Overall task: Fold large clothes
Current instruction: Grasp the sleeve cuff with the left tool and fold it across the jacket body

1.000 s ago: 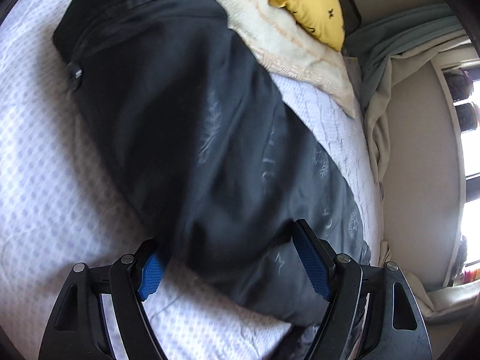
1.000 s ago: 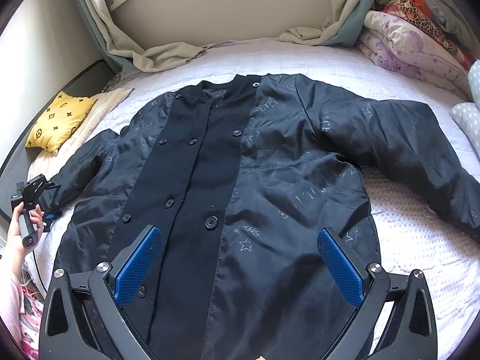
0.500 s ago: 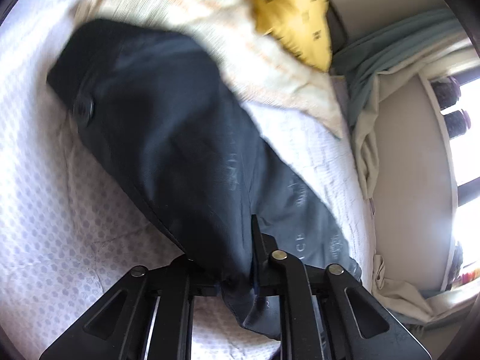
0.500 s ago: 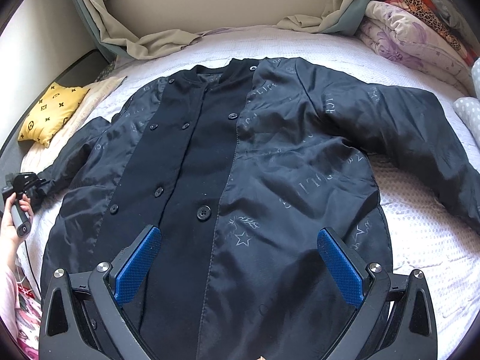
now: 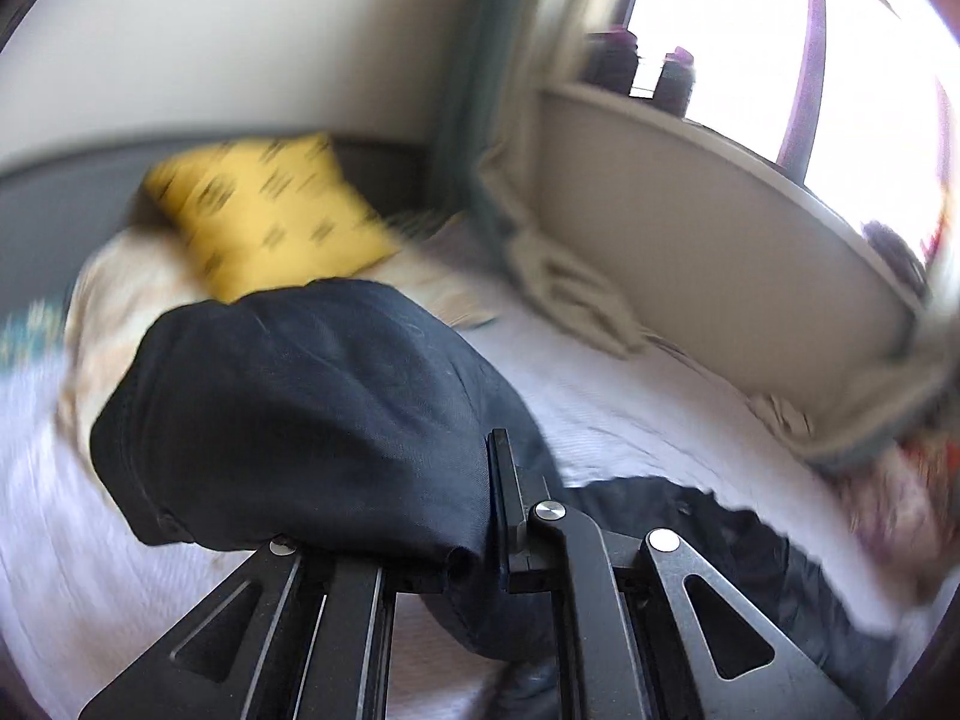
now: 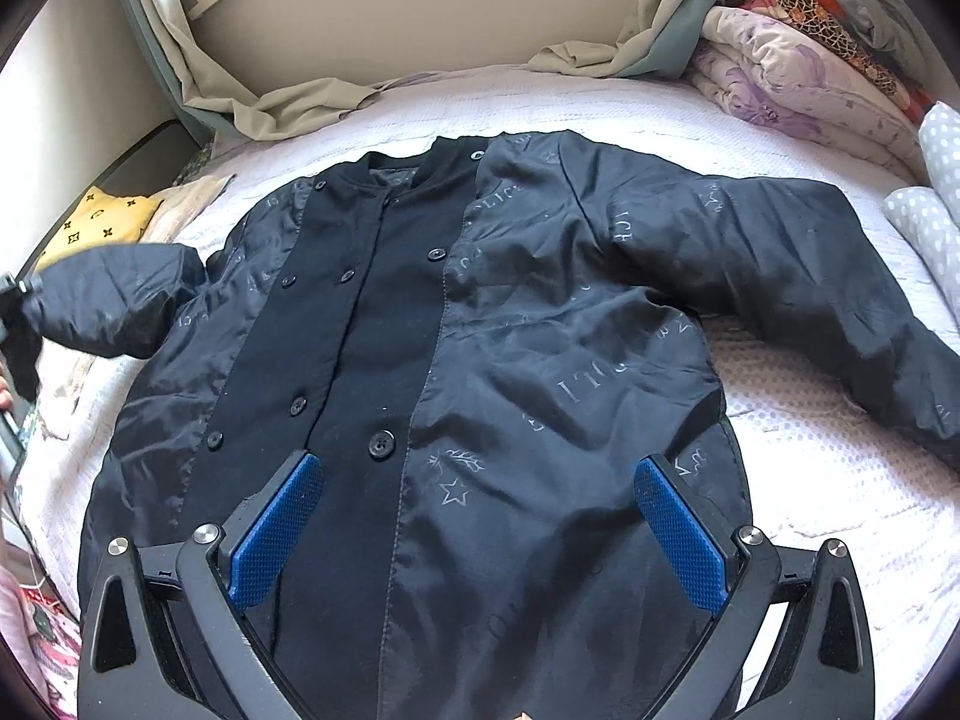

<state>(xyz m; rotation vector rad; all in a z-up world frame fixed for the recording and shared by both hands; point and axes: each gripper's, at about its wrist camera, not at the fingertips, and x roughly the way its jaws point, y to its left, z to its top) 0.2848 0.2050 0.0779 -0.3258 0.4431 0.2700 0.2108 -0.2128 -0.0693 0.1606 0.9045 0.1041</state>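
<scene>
"POLICE" is printed over the jacket [image 6: 480, 360]; left gripper [image 5: 474, 546] pinches its sleeve [image 5: 312, 420], right gripper [image 6: 474, 540] gapes wide above the hem.

Between my right tongs [image 6: 474, 531], whose blue pads stand wide apart, lies only flat black jacket [image 6: 480, 396], so there is room to drop straight down. To their right, the bare white bedspread [image 6: 840, 480] is free below the outstretched sleeve [image 6: 810, 276]. Further right, folded quilts [image 6: 798, 78] and dotted pillows [image 6: 924, 222] block the edge. Ahead, crumpled curtains [image 6: 288, 102] crowd the wall. My left tongs [image 5: 480, 516] are clamped on the other sleeve [image 5: 312, 420], which fills their front; a yellow cushion [image 5: 264, 216] stands just behind it.
</scene>
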